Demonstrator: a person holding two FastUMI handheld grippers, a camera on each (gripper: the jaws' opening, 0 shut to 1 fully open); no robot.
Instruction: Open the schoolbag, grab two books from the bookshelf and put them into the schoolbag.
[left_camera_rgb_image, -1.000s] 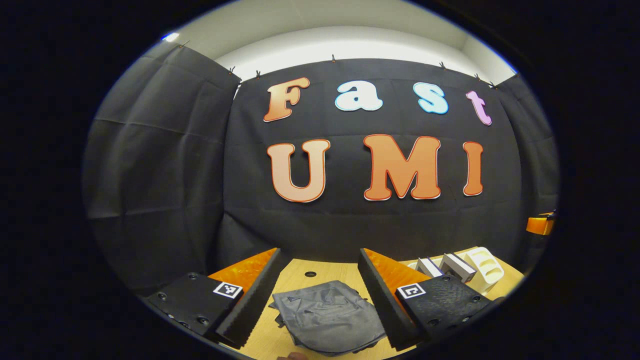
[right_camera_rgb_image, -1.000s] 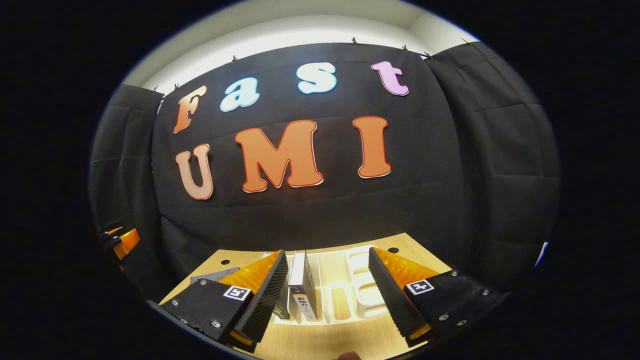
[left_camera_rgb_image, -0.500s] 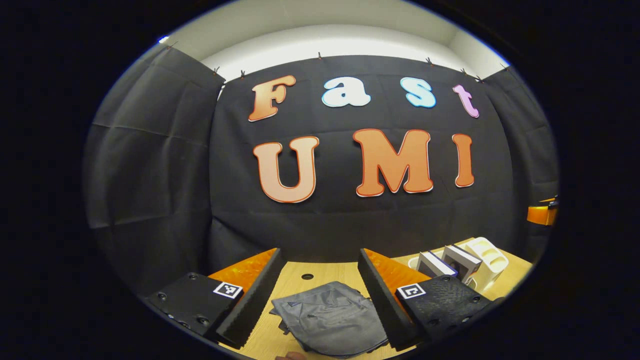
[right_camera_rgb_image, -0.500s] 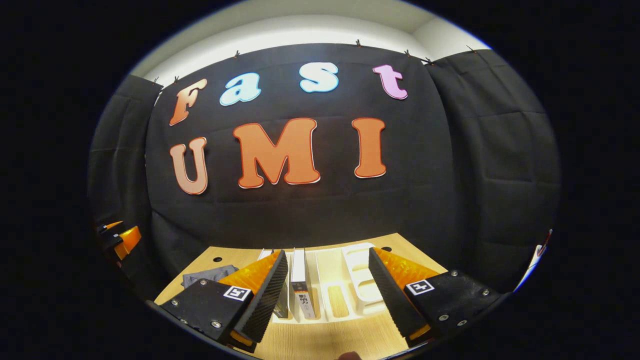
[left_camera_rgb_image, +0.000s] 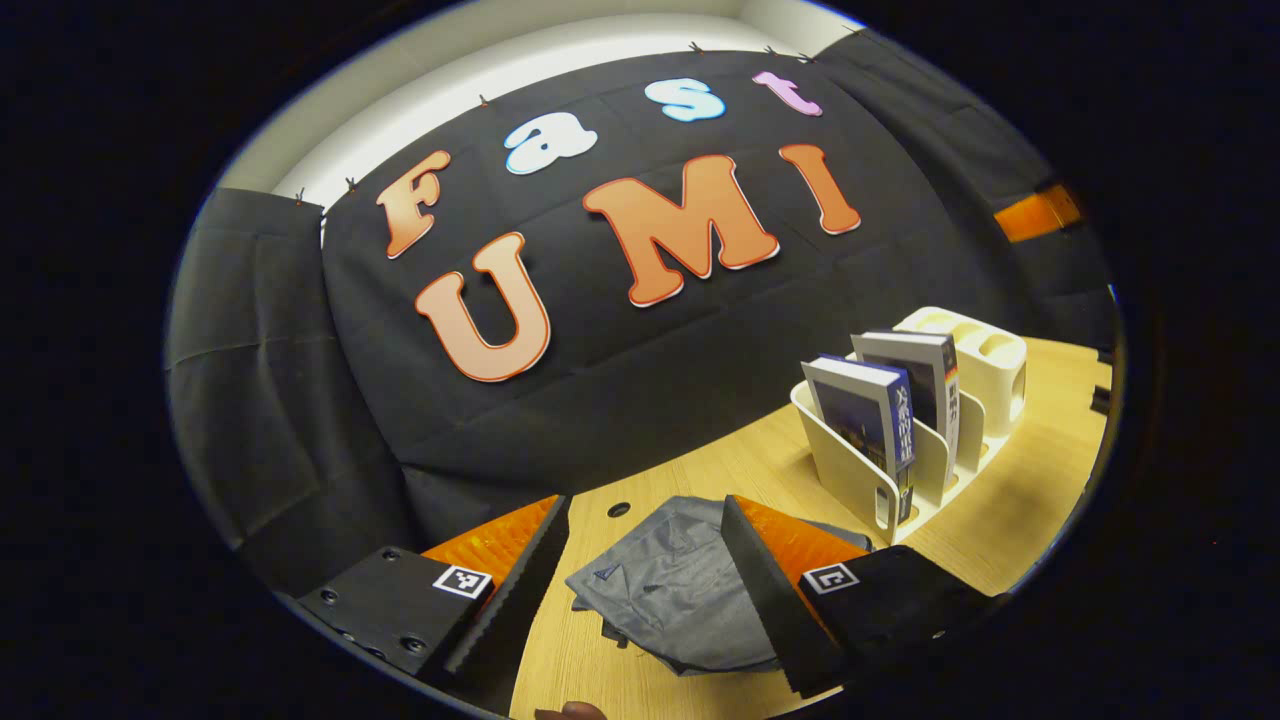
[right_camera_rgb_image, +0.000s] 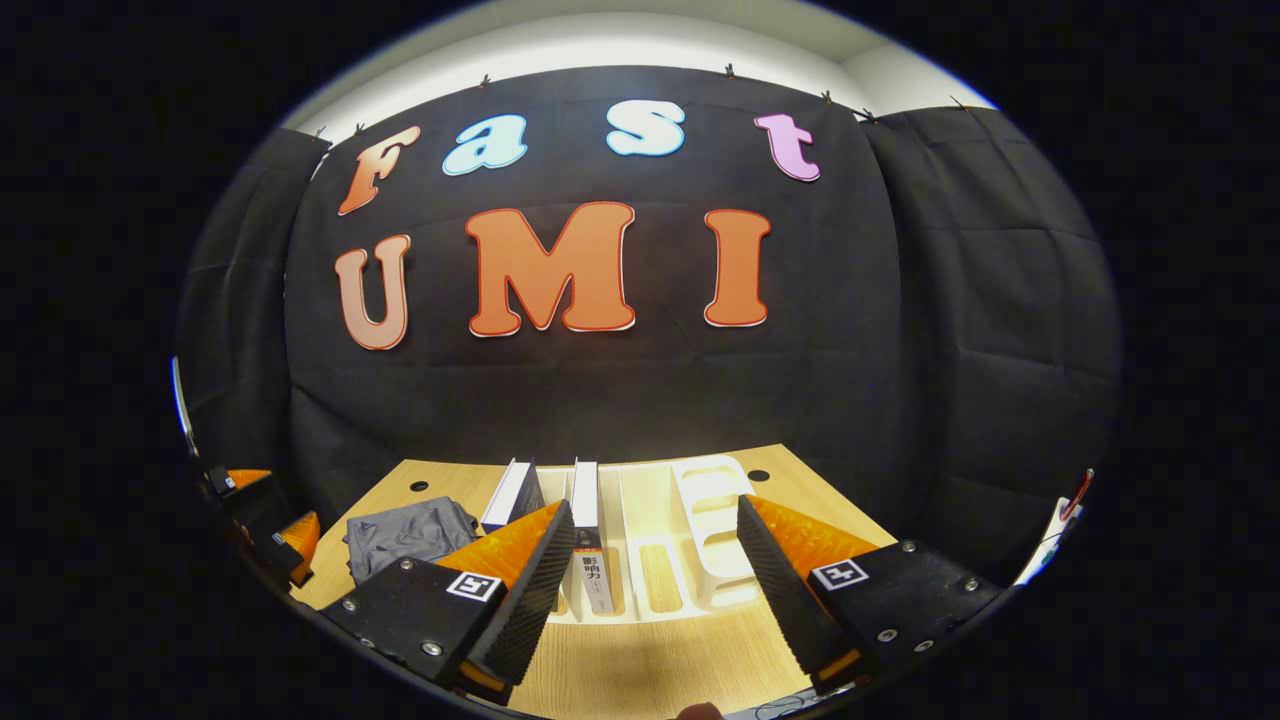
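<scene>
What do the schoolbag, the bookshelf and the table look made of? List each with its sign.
Schoolbag: grey woven fabric, matte; it lies slumped with creases and seams.
Bookshelf: probably moulded plastic, cream, smooth; rounded edges and cut-out slots.
Table: wood or wood-look laminate, pale; straight grain lines.

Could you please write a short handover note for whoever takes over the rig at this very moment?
Left gripper: open, holding nothing, above the grey schoolbag.
Right gripper: open, holding nothing, facing the white bookshelf.
Schoolbag lies flat on the wooden table, apparently closed.
Two books, a blue book and a white-spined book, stand in the bookshelf.
Done: nothing yet.
Left: open the schoolbag, take both books, put them inside.
</scene>
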